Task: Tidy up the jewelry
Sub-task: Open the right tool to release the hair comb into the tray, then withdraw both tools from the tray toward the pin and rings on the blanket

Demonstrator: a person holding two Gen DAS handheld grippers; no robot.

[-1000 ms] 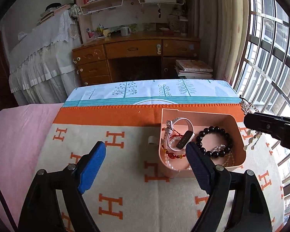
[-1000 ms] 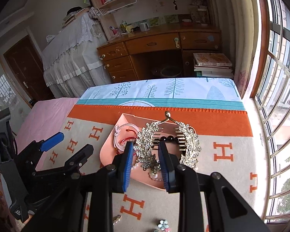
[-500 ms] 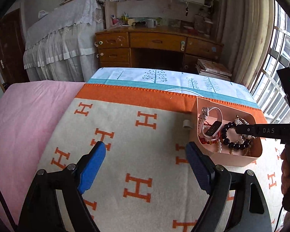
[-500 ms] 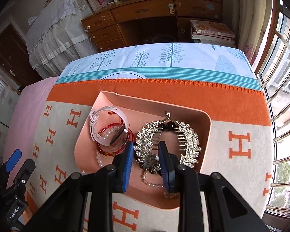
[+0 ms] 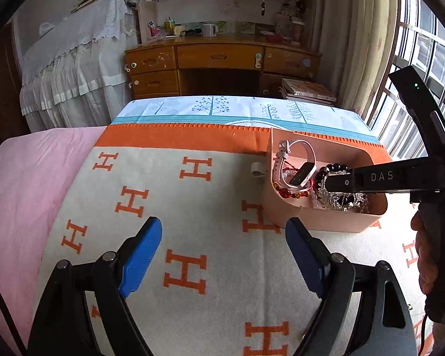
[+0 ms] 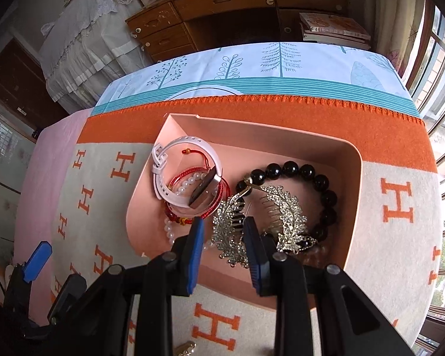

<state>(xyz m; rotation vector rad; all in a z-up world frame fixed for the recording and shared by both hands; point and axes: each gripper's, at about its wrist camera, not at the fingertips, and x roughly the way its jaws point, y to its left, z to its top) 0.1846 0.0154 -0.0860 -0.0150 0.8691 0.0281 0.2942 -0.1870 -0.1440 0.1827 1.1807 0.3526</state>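
Covering the bed is a cream blanket with orange H letters (image 5: pixel 192 207), soft ground for the pale pink plastic tray (image 6: pixel 353 207) set near its orange border. If the right tool (image 6: pixel 222 234) pulls away at a slant, the tray could slide or tip on that wool.

Inside it, the silver leaf-shaped rhinestone hair comb (image 6: pixel 284 207) lies across the black bead bracelet (image 6: pixel 311 175), beside the white strap watch (image 6: pixel 178 175) and red cord bracelets (image 6: pixel 198 207). The right tool's blue pads stand a little apart around the comb's left leaf; whether they grip it I cannot tell. The comb's teeth could snag the beads or cords and drag them out.

The left tool (image 5: pixel 222 252) hangs wide open and empty over the blanket, well short of the tray.
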